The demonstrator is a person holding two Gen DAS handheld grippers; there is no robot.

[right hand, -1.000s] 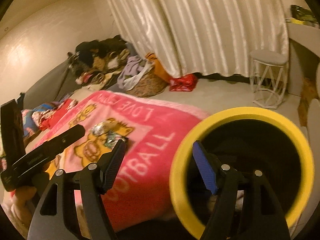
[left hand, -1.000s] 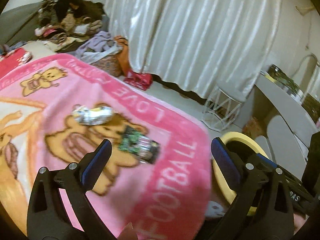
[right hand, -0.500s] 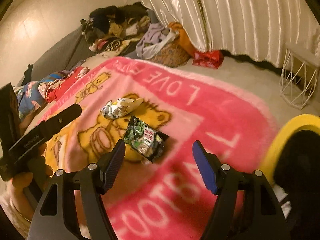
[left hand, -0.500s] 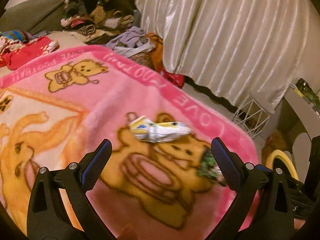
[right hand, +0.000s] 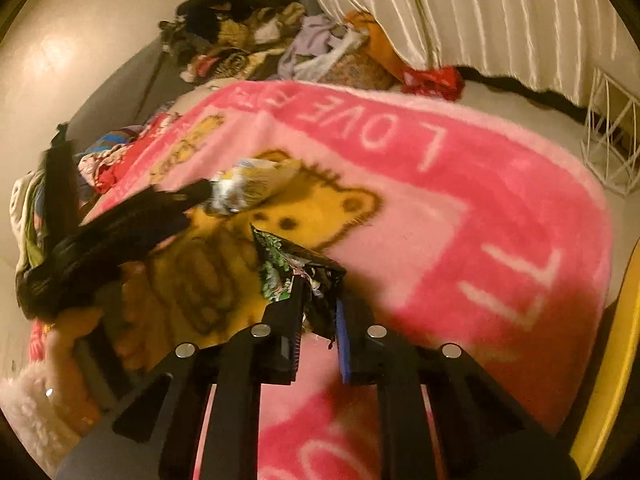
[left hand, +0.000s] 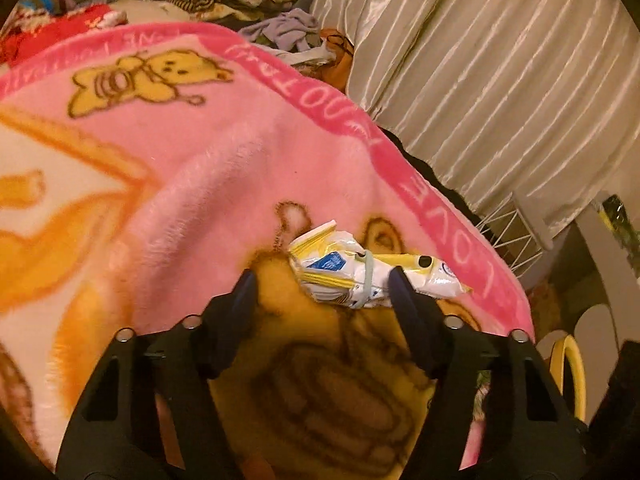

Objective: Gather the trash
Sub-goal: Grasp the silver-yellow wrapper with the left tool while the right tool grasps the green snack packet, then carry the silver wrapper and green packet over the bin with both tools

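A crumpled yellow-and-white wrapper [left hand: 340,266] lies on the pink bear blanket [left hand: 200,160]. My left gripper [left hand: 322,288] straddles its near end and its jaws are closing. The right fingertip [left hand: 398,280] is against the wrapper and the left one stands apart from it. In the right wrist view my right gripper [right hand: 320,300] is shut on a dark green printed wrapper [right hand: 288,264], whose far end sticks up off the blanket [right hand: 480,220]. The left gripper [right hand: 188,200] also shows there, beside the yellow-and-white wrapper [right hand: 252,184].
A yellow-rimmed bin [right hand: 616,360] stands off the blanket's right edge, its rim [left hand: 568,368] also visible in the left wrist view. A pile of clothes [right hand: 248,32] lies at the far end. A white wire stool [right hand: 608,136] stands before the pale curtain [left hand: 500,60].
Both grippers came down over the blanket. The right one moved from the bin to the green wrapper and shut on it. The left one's jaws narrowed around the yellow-and-white wrapper.
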